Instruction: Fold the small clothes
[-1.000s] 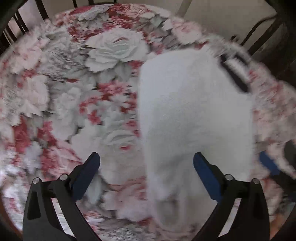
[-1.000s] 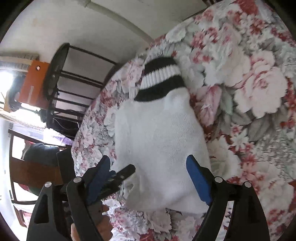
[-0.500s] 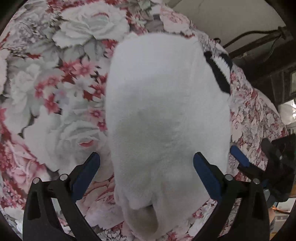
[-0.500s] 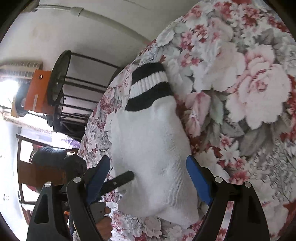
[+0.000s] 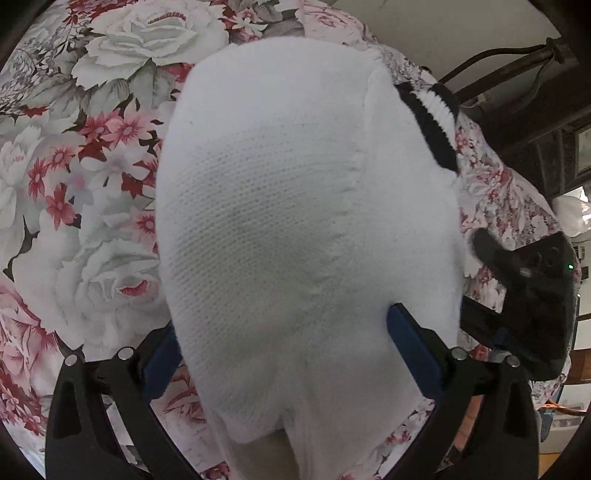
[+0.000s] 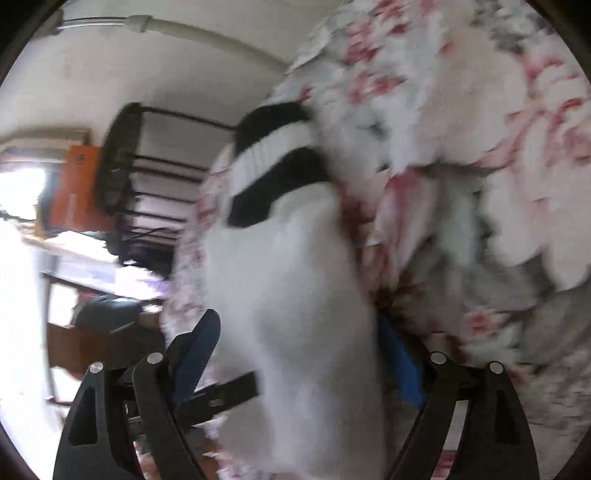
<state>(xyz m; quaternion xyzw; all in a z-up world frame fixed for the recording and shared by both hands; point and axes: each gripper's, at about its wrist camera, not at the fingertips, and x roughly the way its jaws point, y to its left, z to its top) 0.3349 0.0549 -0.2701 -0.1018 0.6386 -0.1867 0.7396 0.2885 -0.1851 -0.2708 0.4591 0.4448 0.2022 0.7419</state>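
Observation:
A white sock (image 5: 288, 206) with a black-and-white striped cuff (image 5: 432, 122) lies flat on the floral tablecloth (image 5: 92, 184). My left gripper (image 5: 286, 354) hangs close over its toe end, open, with the sock filling the gap between the blue pads (image 5: 413, 347). From the other side, the right gripper (image 6: 297, 360) is open and straddles the sock (image 6: 295, 295), whose cuff (image 6: 273, 162) points away. The right gripper's black body (image 5: 528, 306) shows at the sock's right edge in the left wrist view. This right wrist view is blurred.
The floral cloth (image 6: 480, 147) drops off at the table's edge just beyond the cuff. Past it stand a black metal rack (image 6: 118, 166), an orange box (image 6: 74, 188) and a pale wall with a pipe (image 6: 207, 33). Dark furniture (image 5: 517, 110) stands behind the table's right edge.
Both grippers have come down toward the sock, which now looks much larger and reaches between each pair of jaws. The jaws' spacing looks unchanged. The sock has not moved.

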